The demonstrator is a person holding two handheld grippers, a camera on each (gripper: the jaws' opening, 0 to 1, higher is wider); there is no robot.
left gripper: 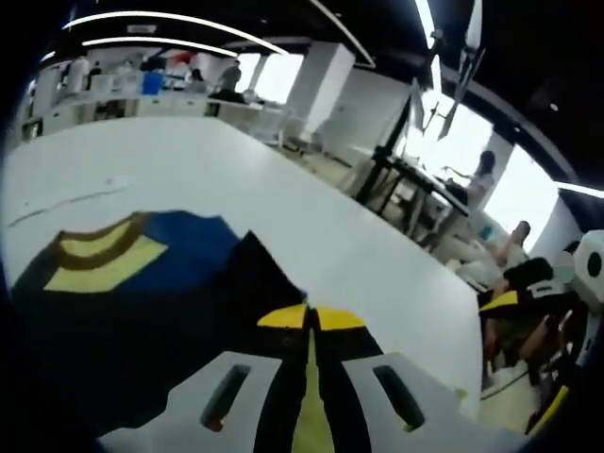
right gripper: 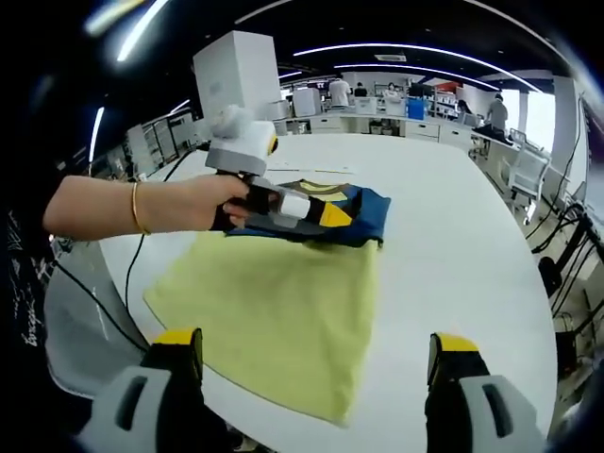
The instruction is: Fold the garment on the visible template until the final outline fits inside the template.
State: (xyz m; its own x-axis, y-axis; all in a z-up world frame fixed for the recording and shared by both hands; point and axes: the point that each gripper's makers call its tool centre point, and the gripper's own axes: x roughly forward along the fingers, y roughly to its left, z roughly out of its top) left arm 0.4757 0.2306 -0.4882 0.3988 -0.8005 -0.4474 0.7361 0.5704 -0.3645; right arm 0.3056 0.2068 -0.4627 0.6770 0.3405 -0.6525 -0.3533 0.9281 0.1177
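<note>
Our left gripper (right gripper: pixel 326 213) was clamped on the dark shirt (right gripper: pixel 354 215), which lay folded on the far edge of the yellow sheet (right gripper: pixel 274 316) on the bench (right gripper: pixel 453 255). Our right gripper (right gripper: pixel 316 363) was wide apart. We thought we should lay the fold flat. We saw no boxes.

Left gripper view sits low and very near the folded garment (left gripper: pixel 142 283), looking across the white table (left gripper: pixel 311 217) into the room. Right gripper view stands farther back and higher, facing the yellow template (right gripper: pixel 274 321). Both views share garment and table.
</note>
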